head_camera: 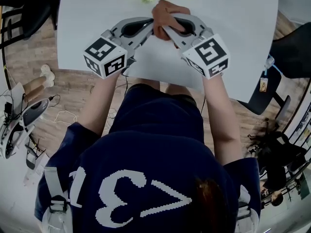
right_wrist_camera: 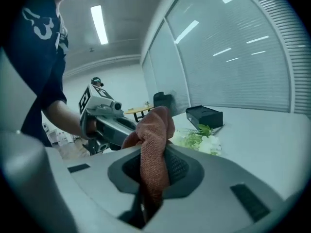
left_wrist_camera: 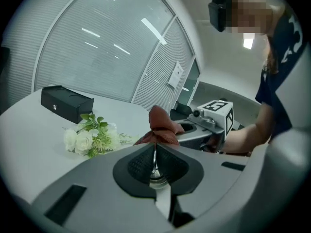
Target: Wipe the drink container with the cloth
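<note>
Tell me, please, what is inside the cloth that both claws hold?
Only the bunched cloth shows, pinched by the left claw and right claw over the table. Its folds cover the inside, so I cannot tell whether anything is wrapped there.

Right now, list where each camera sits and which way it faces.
Head view: on the person's head, facing steeply down at the table; shows shirt, forearms, left tongs, right tongs.
Left gripper view: rides the left tongs, facing along shut jaws toward cloth, flowers; one forearm shows.
Right gripper view: rides the right tongs, facing along jaws clamping the cloth; sleeve, forearm show.
Shared: all see cloth and flowers.
</note>
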